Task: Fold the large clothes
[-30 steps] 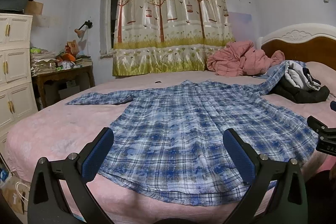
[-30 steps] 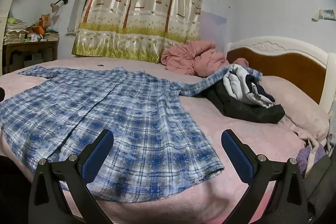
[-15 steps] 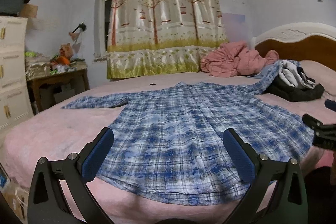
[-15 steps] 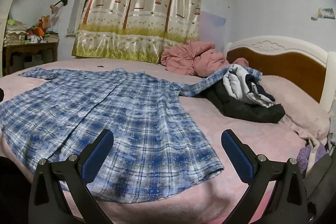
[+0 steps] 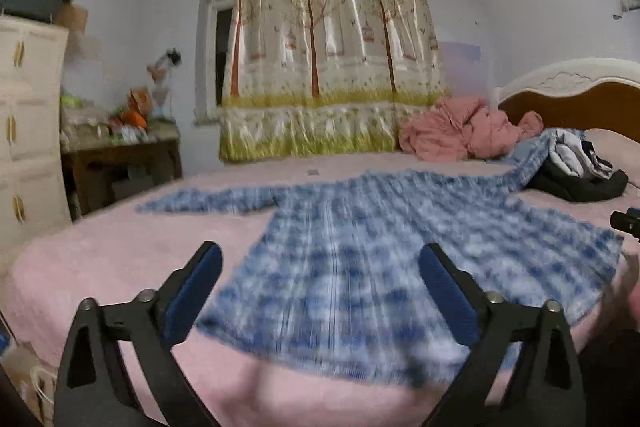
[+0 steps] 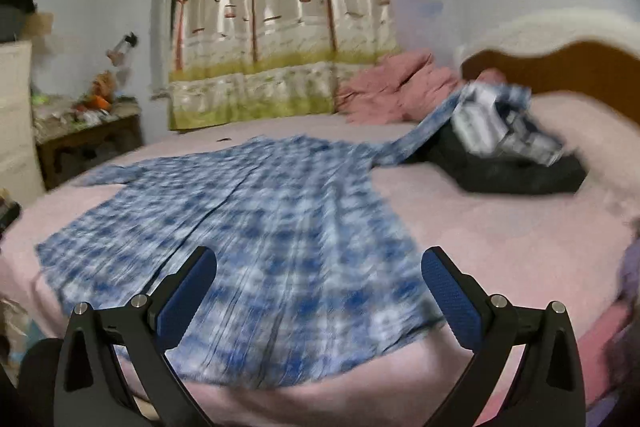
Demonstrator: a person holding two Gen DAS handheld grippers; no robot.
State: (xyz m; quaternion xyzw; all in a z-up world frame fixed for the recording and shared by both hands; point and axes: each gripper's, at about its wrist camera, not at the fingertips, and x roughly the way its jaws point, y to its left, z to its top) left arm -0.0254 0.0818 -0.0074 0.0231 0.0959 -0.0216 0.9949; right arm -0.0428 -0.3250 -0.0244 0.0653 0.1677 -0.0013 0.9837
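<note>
A blue-and-white plaid shirt (image 5: 360, 247) lies spread flat on the pink bed (image 5: 120, 259), hem toward me, one sleeve stretched left and the other running right onto a dark pile. My left gripper (image 5: 320, 275) hovers over the hem's left part, jaws wide but closing, nothing between the blue pads. In the right wrist view the same shirt (image 6: 260, 227) fills the middle, blurred by motion. My right gripper (image 6: 320, 279) hangs above the hem's right part, open and holding nothing. The tip of the right gripper shows at the right edge of the left wrist view.
A heap of dark and white clothes (image 6: 516, 155) sits on the bed under the right sleeve. A pink quilt (image 5: 460, 135) is bunched by the headboard (image 5: 580, 99). White drawers (image 5: 28, 131) and a cluttered wooden table (image 5: 120, 155) stand at the left.
Both views have shifted and blurred: the left gripper moved leftward along the hem with its jaws slightly narrower, and the right gripper swung left and rolled, bringing the shirt to the centre.
</note>
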